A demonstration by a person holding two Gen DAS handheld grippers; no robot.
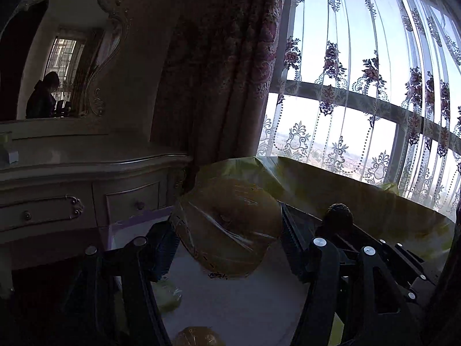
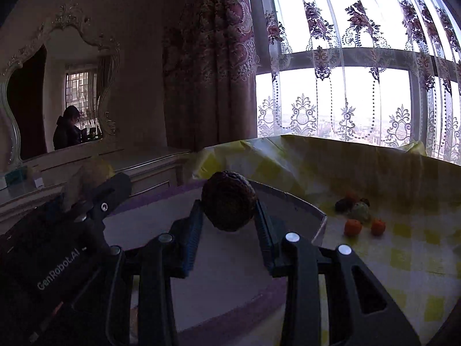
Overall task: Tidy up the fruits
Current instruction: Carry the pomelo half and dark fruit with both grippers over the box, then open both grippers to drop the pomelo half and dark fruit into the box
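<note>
Right wrist view: the right hand-held gripper [image 2: 229, 216] is clamped tight on a dark, rough-skinned fruit [image 2: 229, 204], held above a pale tray with a purple rim [image 2: 314, 210]. The left hand-held gripper [image 1: 227, 230] grips a large plastic-wrapped yellow fruit [image 1: 230, 225], jaws part open around it. More small fruits [image 2: 358, 216] lie on the checked surface [image 2: 403, 259] beyond. This looks like mid-carry; next, each fruit needs lowering into the tray before release.
</note>
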